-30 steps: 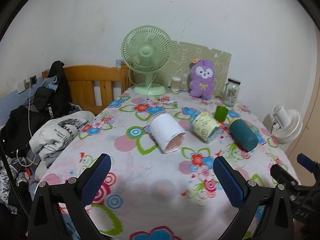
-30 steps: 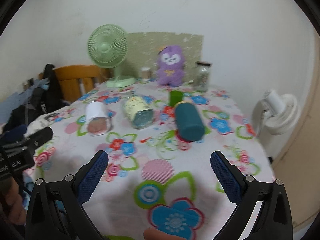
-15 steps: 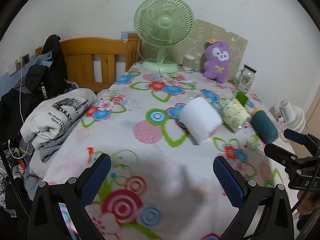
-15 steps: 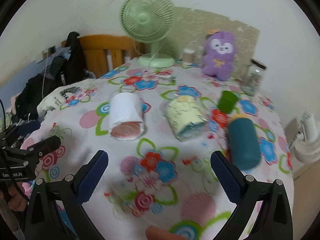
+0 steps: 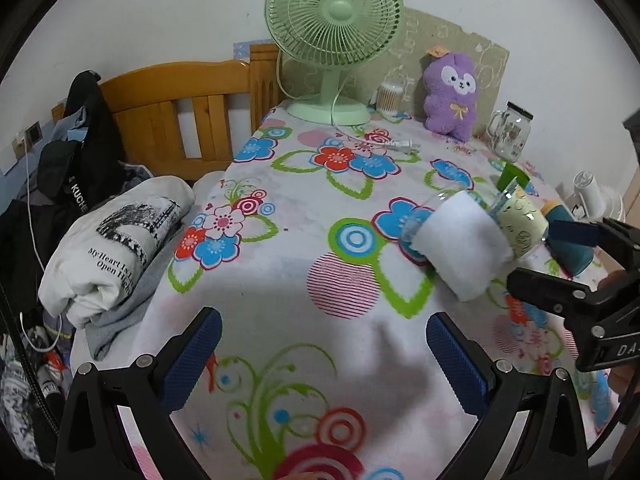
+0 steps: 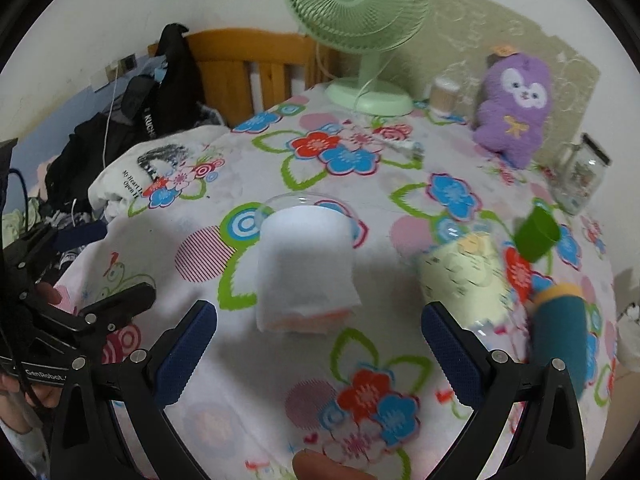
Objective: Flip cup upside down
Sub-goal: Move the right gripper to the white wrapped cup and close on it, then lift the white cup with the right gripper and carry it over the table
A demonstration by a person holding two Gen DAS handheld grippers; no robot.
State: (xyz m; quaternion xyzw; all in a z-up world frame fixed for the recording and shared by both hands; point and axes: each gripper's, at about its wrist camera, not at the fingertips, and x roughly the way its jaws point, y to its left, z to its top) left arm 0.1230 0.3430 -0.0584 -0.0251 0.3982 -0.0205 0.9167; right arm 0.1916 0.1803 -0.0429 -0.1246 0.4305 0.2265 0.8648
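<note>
A white cup with a clear domed lid point(image 6: 306, 262) lies on its side on the floral tablecloth point(image 6: 248, 364), open end toward me. It shows at right in the left wrist view point(image 5: 460, 246). A pale yellow cup point(image 6: 464, 280) and a teal bottle point(image 6: 562, 336) lie on their sides to its right. A small green cup point(image 6: 536, 236) stands behind them. My right gripper point(image 6: 318, 354) is open, just short of the white cup. My left gripper point(image 5: 324, 360) is open and empty over the cloth, left of the cups.
A green desk fan point(image 5: 334, 40), a purple plush toy point(image 5: 450, 96) and a glass jar point(image 5: 512, 134) stand at the table's far edge. A wooden chair point(image 5: 180, 116) with clothes point(image 5: 112, 240) is at the left. A white fan point(image 5: 596, 204) stands off the right edge.
Both grippers have moved forward and left over the table. The right gripper now faces the white cup closely. Both stay open.
</note>
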